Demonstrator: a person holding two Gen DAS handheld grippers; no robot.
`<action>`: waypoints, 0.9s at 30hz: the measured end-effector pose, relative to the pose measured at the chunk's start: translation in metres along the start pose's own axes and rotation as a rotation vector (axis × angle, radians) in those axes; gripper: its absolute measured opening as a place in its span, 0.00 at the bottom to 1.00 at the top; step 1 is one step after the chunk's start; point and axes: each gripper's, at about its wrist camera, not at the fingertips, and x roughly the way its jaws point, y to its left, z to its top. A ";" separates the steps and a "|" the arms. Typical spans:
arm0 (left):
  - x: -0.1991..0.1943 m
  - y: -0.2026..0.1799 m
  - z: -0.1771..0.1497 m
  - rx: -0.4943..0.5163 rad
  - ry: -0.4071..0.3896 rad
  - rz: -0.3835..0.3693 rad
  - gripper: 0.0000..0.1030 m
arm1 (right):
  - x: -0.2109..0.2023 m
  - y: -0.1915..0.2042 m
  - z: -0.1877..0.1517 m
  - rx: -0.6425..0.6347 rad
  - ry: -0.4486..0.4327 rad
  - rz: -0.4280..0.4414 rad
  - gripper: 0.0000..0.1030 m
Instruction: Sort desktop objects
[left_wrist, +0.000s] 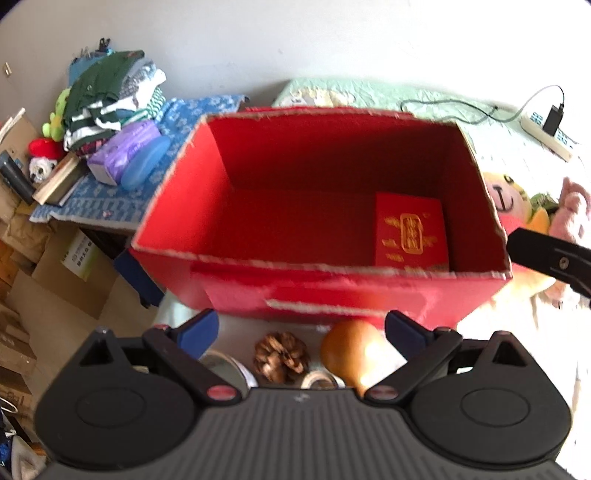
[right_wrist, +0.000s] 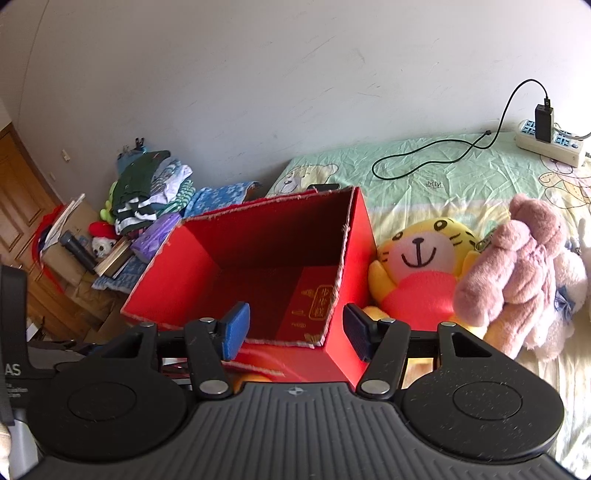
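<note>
My left gripper (left_wrist: 302, 328) has its jaws apart, holding nothing. Between them lie a scaly pine cone (left_wrist: 281, 355) and a smooth, rounded wooden gourd (left_wrist: 351, 350). Just beyond stands the red cardboard box (left_wrist: 332, 295), with a flat red envelope (left_wrist: 410, 230) inside. My right gripper (right_wrist: 297, 328) also has its jaws apart, straddling the box's near corner, with fuzzy plush toys (right_wrist: 424, 266) to the right on the bed (right_wrist: 443, 166).

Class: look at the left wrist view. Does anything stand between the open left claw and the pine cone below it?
Nothing visible does. The left claw is open above the pine cone, with the brown gourd lying beside it.
</note>
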 end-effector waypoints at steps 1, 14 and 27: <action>0.002 -0.002 -0.003 0.003 0.005 0.000 0.95 | -0.002 -0.003 -0.002 -0.004 0.002 0.002 0.58; 0.020 -0.015 -0.039 0.018 0.085 -0.092 0.87 | 0.002 -0.028 -0.031 0.047 0.111 0.025 0.47; 0.022 -0.013 -0.069 0.054 0.043 -0.294 0.75 | 0.043 -0.035 -0.054 0.196 0.330 0.159 0.28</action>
